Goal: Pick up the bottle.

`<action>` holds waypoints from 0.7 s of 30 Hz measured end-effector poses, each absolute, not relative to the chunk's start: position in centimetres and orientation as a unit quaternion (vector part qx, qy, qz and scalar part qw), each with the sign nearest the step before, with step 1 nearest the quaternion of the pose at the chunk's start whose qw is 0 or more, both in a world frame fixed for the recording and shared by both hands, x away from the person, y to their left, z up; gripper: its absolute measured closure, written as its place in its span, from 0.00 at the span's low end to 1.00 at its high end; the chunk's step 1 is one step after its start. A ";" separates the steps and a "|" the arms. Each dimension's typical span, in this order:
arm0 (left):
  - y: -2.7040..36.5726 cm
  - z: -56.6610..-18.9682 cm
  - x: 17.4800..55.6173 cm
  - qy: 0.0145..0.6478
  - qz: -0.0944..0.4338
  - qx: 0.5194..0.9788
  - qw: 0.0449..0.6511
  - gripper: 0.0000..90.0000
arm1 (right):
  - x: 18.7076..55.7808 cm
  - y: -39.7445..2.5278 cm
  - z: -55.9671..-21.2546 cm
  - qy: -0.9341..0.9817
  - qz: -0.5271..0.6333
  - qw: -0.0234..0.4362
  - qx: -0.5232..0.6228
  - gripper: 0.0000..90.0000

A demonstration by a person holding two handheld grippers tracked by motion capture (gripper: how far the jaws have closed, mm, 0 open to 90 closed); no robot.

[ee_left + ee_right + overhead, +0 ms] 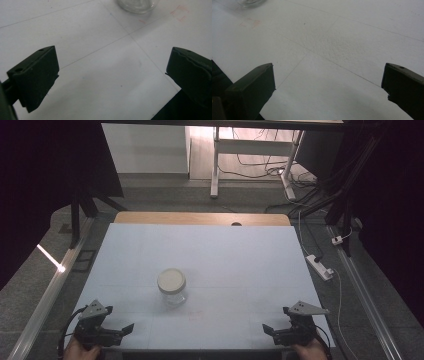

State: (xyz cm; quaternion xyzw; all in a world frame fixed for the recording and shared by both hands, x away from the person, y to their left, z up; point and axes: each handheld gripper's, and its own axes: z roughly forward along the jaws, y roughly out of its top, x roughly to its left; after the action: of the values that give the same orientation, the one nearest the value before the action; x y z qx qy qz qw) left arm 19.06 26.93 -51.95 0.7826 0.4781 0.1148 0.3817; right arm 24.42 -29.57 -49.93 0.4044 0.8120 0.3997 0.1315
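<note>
Left gripper (pixel 120 330) low at the table's (pixel 240 255) near-left corner, jaws spread wide over bare white surface, holding nothing. Glass jar (pixel 172 287) with a cream lid (pixel 171 280) upright near the table's middle, well apart from both grippers. Right gripper (pixel 272 330) at the near-right corner, jaws likewise wide apart and empty, pointing inward toward the jar.

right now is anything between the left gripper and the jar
Nothing visible. The left gripper sits open at the near left edge of the table, and only bare white surface lies between it and the lidded jar. The same holds for the right gripper.
</note>
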 end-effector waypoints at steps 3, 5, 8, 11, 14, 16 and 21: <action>26.8 -51.9 19.1 0.472 0.116 0.783 0.388 0.00 | 24.4 -29.6 -49.9 0.812 0.400 0.130 0.404 0.00; 26.8 -51.8 19.2 0.467 0.119 0.783 0.393 0.00 | 24.4 -29.6 -49.9 0.812 0.400 0.130 0.404 0.00; 26.9 -51.7 19.3 0.463 0.120 0.782 0.399 0.00 | 24.5 -29.6 -50.0 0.813 0.399 0.128 0.403 0.00; 26.8 -51.7 19.4 0.461 0.123 0.783 0.399 0.00 | 24.5 -29.6 -50.0 0.814 0.399 0.127 0.403 0.00; 26.6 -51.5 19.5 0.458 0.129 0.784 0.400 0.00 | 24.5 -29.6 -50.0 0.814 0.399 0.126 0.402 0.00; 26.5 -51.4 19.6 0.455 0.131 0.785 0.400 0.00 | 24.5 -29.5 -50.0 0.815 0.399 0.125 0.402 0.00; 26.1 -51.4 20.3 0.437 0.133 0.793 0.404 0.00 | 24.5 -29.5 -50.0 0.815 0.398 0.123 0.402 0.00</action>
State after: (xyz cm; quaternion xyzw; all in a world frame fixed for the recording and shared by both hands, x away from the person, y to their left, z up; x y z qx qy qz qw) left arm 20.25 26.07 -51.39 0.7927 0.4368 0.1329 0.4040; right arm 24.54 -29.53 -49.99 0.4020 0.8153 0.3983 0.1228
